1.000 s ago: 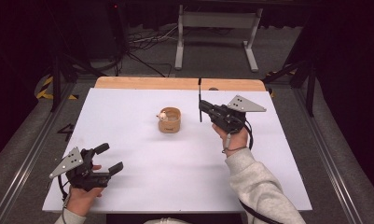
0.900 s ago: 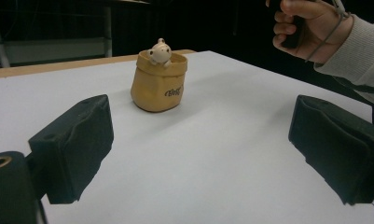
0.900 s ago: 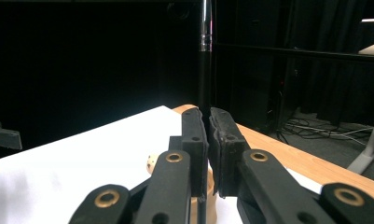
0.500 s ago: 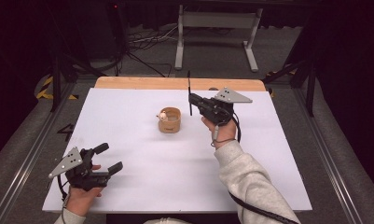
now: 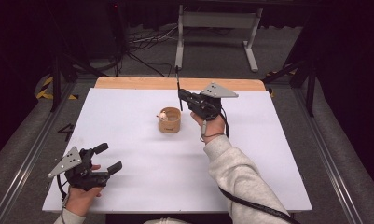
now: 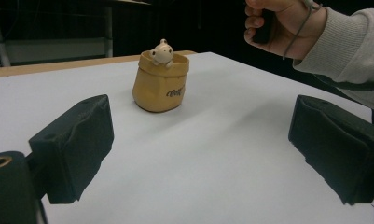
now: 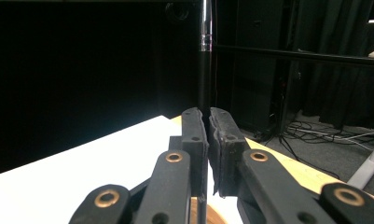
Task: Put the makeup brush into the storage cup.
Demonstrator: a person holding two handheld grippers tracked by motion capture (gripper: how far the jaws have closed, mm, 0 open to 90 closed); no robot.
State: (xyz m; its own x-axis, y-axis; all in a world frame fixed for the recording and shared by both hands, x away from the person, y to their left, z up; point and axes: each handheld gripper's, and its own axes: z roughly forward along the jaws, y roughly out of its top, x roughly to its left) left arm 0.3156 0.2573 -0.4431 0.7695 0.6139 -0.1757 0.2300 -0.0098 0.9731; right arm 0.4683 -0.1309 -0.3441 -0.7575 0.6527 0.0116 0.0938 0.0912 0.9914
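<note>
Container: one small tan pot (image 5: pixel 169 120), soft-sided like a rolled-top sack, stands upright on the white counter (image 5: pixel 128 116), a little behind its centre. Dark lettering on its side in the left gripper view; too small to read. Inside it: one pale cream figurine (image 6: pixel 162 52) with a rounded head, poking above the rim on the side towards the counter's left edge. Only head and upper part show; the rest is hidden by the pot wall.

Right gripper (image 5: pixel 178 95): held above the counter just beside the pot, on its right and slightly behind it. Fingers closed on a thin black rod (image 5: pixel 177 83), which stands roughly upright between the pads; in the right gripper view the rod (image 7: pixel 204 56) rises straight up from the fingers (image 7: pixel 194 130), with a silver band near its top. The rod's lower end shows below the pads over the pot's rim at the bottom edge of that view; whether it touches the pot or the figurine I cannot tell.

Left gripper (image 5: pixel 111 158): at the near left corner of the counter, well apart from the pot. Fingers (image 6: pixel 75 144) spread wide, nothing between them, pointed towards the pot across bare counter.

A strip of bare wood (image 5: pixel 175 83) runs along the counter's far edge, behind the white surface.
</note>
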